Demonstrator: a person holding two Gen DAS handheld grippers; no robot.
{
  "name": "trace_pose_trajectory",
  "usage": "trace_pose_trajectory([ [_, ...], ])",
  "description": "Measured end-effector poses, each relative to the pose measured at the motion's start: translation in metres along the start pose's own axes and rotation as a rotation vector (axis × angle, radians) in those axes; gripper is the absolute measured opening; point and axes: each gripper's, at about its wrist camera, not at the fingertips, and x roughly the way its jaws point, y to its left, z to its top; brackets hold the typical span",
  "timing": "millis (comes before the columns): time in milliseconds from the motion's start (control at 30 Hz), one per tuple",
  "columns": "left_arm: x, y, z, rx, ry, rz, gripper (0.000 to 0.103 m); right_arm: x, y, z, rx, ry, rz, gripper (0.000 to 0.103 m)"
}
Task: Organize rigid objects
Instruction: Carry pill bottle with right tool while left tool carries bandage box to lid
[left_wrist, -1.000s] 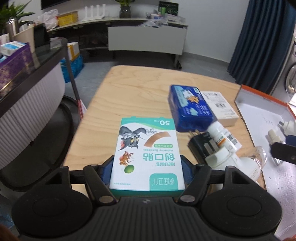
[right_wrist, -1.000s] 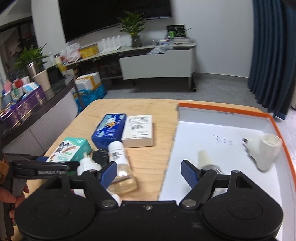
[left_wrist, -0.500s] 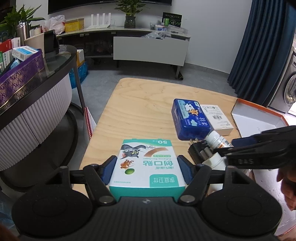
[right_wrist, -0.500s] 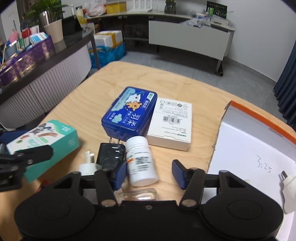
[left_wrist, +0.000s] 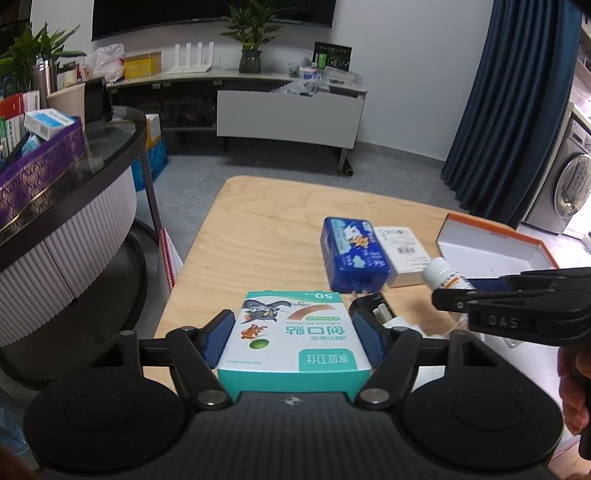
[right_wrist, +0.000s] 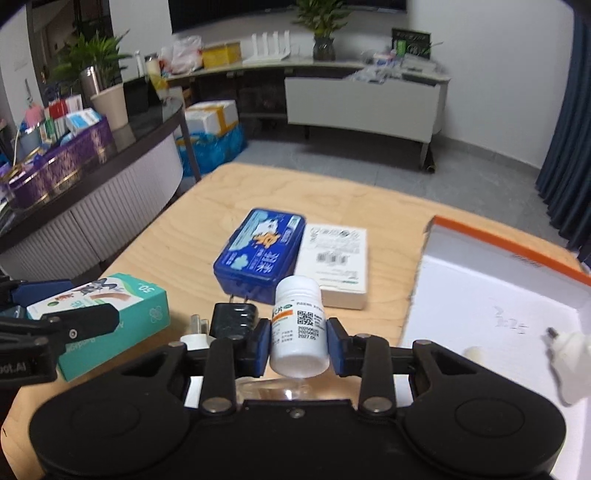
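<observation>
gripping a bandage box (left_wrist: 293, 334) (left tongs (left_wrist: 293, 336)), right tongs (right_wrist: 298, 343) clamp pill bottle (right_wrist: 299, 326).

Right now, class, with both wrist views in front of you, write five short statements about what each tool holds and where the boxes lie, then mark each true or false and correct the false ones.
1. The left tool grips the green bandage box. True.
2. The right tool is empty. False: its blue pads are closed on the white pill bottle.
3. The blue case lies beside the white carton on the wooden table. True.
4. The black charger sits inside the orange-rimmed tray. False: it lies on the table in front of the blue case.
5. A white plug lies in the tray. True.
</observation>
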Motion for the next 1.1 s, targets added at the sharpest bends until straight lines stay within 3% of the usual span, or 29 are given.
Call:
trace_pose_trajectory([
  [133,-0.011,-0.008,0.003,0.01,-0.026,-0.01,0.072,-0.027,-0.012,-0.004,0.06,-0.052,0.006,0.04],
  [500,-0.037,-0.061,0.015,0.083,-0.095,-0.095,0.072,-0.094,-0.05,-0.025,0.157,-0.17,-0.077,0.04],
  [900,-0.024,-0.148,0.018,0.139,-0.082,-0.237,0.072,-0.142,-0.117,-0.058,0.273,-0.213,-0.217,0.04],
  [1100,-0.016,-0.171,0.019,0.163,-0.085,-0.267,0.072,-0.157,-0.138,-0.073,0.321,-0.229,-0.252,0.04],
])
